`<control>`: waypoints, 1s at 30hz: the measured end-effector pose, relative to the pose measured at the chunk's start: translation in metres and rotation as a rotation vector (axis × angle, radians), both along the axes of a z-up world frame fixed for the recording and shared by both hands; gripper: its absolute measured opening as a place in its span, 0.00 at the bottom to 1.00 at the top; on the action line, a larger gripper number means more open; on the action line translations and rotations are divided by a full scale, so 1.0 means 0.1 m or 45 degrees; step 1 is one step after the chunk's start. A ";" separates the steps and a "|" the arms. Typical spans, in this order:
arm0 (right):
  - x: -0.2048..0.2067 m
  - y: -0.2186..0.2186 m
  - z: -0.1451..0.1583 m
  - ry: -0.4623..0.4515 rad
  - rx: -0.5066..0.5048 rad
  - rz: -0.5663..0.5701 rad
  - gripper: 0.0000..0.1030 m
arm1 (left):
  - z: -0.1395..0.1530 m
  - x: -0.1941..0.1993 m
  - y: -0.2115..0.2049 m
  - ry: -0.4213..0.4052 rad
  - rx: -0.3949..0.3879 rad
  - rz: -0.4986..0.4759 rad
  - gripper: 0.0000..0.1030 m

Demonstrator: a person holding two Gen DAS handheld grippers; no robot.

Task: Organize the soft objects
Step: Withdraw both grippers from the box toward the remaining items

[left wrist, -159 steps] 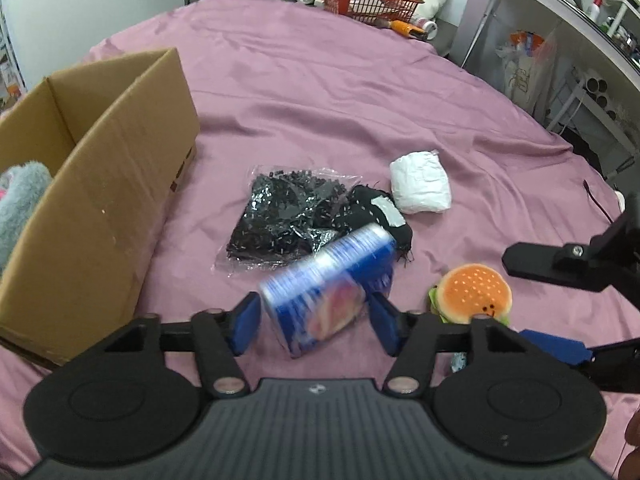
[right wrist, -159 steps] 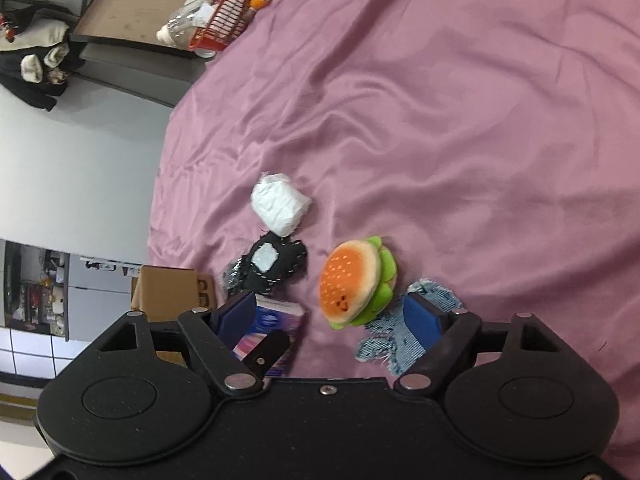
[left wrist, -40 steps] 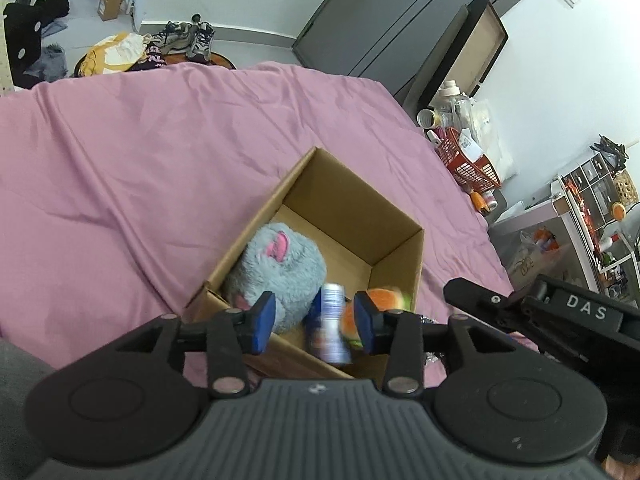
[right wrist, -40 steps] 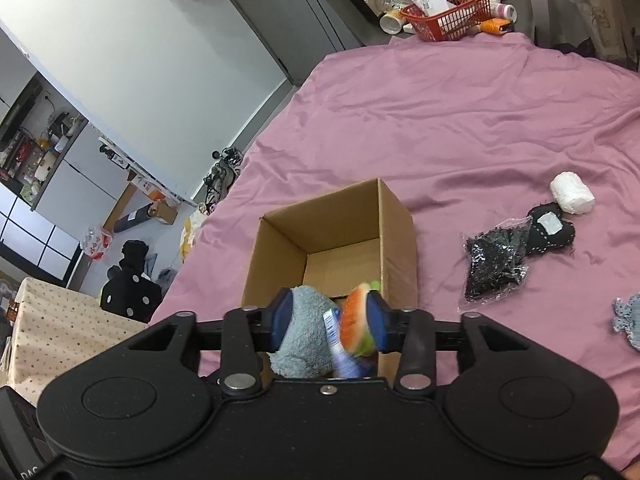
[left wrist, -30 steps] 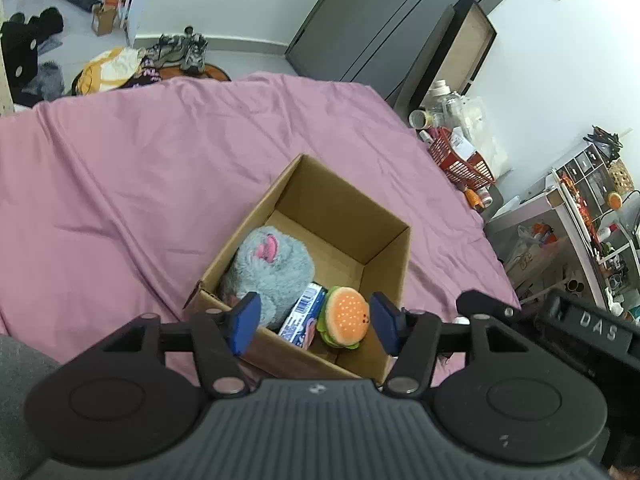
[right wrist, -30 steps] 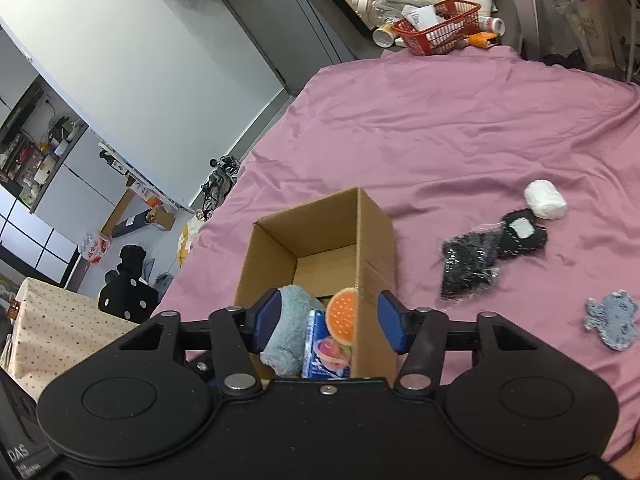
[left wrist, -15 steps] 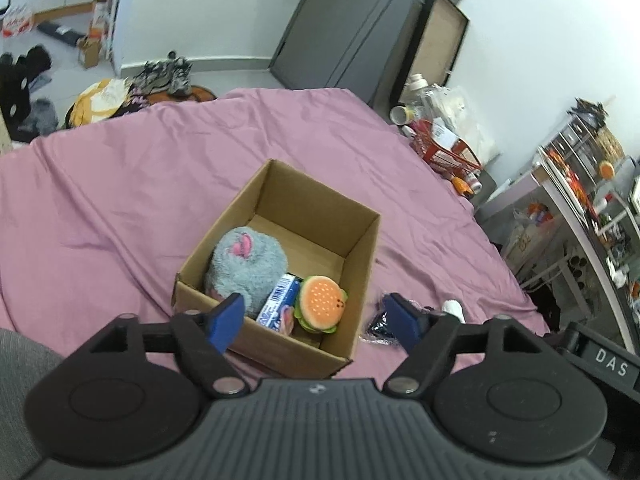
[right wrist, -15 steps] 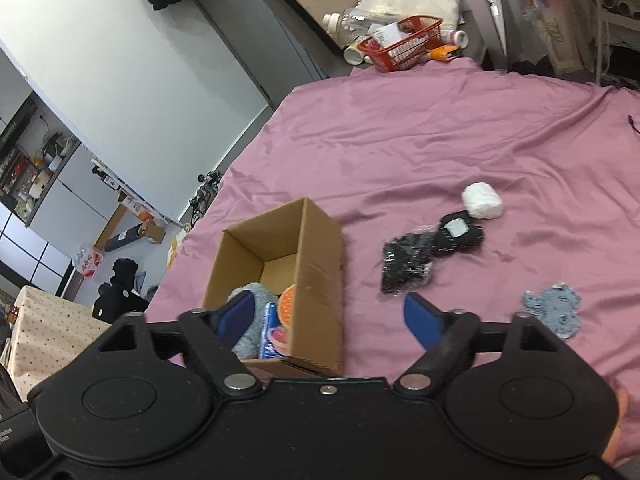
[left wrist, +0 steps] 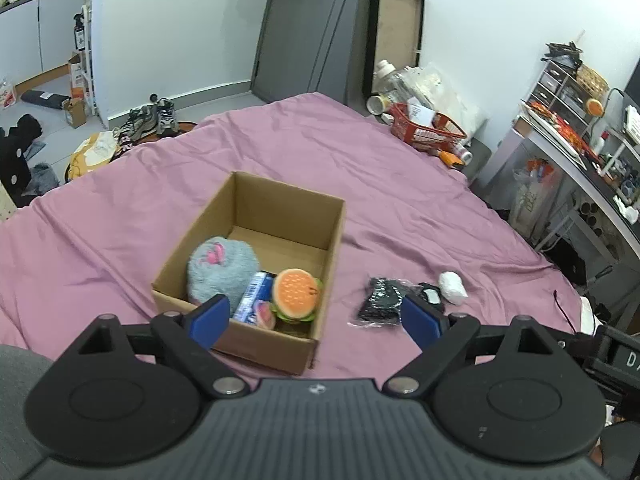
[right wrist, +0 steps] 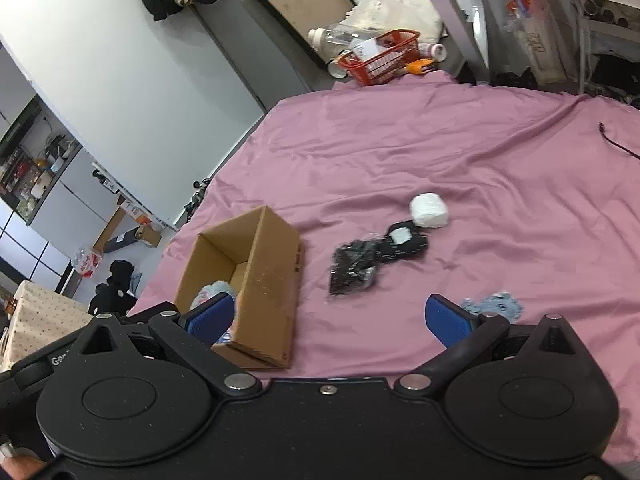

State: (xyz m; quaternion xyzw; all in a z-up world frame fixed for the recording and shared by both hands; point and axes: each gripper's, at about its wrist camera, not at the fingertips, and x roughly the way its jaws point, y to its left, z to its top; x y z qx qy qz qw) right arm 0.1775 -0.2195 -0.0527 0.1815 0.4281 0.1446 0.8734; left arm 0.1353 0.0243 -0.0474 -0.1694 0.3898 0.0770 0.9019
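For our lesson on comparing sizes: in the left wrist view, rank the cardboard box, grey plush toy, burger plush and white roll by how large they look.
1. Cardboard box
2. Grey plush toy
3. Burger plush
4. White roll

All lie at similar distance, so the order seems reliable.

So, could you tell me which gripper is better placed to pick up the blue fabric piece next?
Probably the right gripper: it is open and empty, and the blue fabric piece lies right beside its finger. The left gripper, also open, faces the cardboard box.
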 end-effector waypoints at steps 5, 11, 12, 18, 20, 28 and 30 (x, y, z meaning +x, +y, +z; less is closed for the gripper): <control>0.03 -0.25 -0.11 0.031 0.019 -0.062 1.00 | 0.00 0.01 -0.20 0.001 0.034 -0.018 0.89; 0.06 -0.50 -0.36 0.118 0.042 -0.138 1.00 | -0.03 0.03 -0.39 0.002 0.107 -0.038 0.89; 0.06 -0.54 -0.41 0.130 0.056 -0.152 1.00 | -0.03 0.03 -0.42 0.001 0.120 -0.043 0.89; 0.09 -0.71 -0.63 0.187 0.194 -0.225 1.00 | -0.07 0.05 -0.59 -0.040 0.191 -0.075 0.89; 0.12 -0.76 -0.68 0.206 0.236 -0.248 1.00 | -0.11 0.07 -0.64 -0.038 0.189 -0.082 0.89; 0.29 -0.95 -0.99 0.308 0.378 -0.372 0.92 | -0.32 0.25 -0.86 -0.029 0.185 -0.116 0.87; 0.31 -0.97 -1.04 0.326 0.421 -0.381 0.88 | -0.38 0.30 -0.90 -0.027 0.192 -0.117 0.86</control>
